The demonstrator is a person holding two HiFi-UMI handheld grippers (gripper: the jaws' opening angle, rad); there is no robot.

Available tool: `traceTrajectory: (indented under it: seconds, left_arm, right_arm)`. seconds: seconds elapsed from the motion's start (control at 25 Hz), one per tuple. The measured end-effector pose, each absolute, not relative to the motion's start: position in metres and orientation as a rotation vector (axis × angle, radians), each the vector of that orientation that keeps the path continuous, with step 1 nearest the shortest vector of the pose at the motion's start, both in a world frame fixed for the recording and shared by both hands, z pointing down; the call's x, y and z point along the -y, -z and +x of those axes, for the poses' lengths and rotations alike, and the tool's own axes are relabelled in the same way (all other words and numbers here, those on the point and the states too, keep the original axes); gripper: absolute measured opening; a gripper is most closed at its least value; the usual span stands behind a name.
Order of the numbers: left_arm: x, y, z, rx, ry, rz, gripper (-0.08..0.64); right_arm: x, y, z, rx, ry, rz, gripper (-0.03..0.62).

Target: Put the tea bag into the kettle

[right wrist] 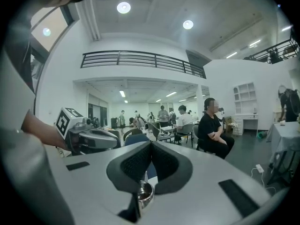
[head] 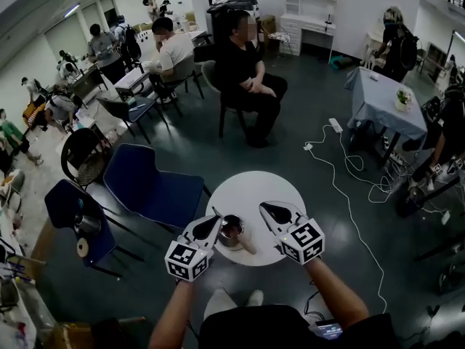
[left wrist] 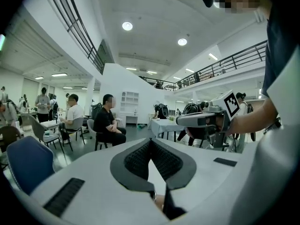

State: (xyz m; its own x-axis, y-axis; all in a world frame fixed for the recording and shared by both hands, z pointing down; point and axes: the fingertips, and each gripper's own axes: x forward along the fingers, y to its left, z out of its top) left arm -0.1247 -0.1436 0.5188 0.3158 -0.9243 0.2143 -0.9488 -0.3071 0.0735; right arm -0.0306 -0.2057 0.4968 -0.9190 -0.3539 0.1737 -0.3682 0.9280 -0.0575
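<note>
A small metal kettle (head: 232,230) with a wooden handle stands on the round white table (head: 272,187), near its front edge. My left gripper (head: 216,219) hovers at the kettle's left rim, its jaws meeting at the tips. My right gripper (head: 264,207) is just right of the kettle, also shut. In the right gripper view the kettle (right wrist: 144,193) shows through the gap below the shut jaws of the right gripper (right wrist: 150,143). The left gripper (left wrist: 151,140) has nothing visible between its pads. No tea bag shows in any view.
Two blue chairs (head: 154,187) stand left of the table. A seated person in black (head: 247,78) is beyond it. A white cable (head: 349,180) runs over the floor at right, toward a cloth-covered table (head: 385,100). Other people sit at the far left.
</note>
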Motion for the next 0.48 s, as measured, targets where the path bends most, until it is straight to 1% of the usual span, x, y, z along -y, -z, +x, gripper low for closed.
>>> traceTrajectory:
  seconds: [0.16,0.48]
  left_arm:
    - [0.139,-0.509,-0.143,1.755,-0.115,2.352,0.015]
    - [0.124,-0.502,-0.17,1.792,-0.086,2.333,0.015]
  right_arm:
    - [0.205,-0.497,-0.05,2.939,-0.157,0.513,0.018]
    - [0.195,-0.488,-0.083,2.961,-0.151,0.48,0.018]
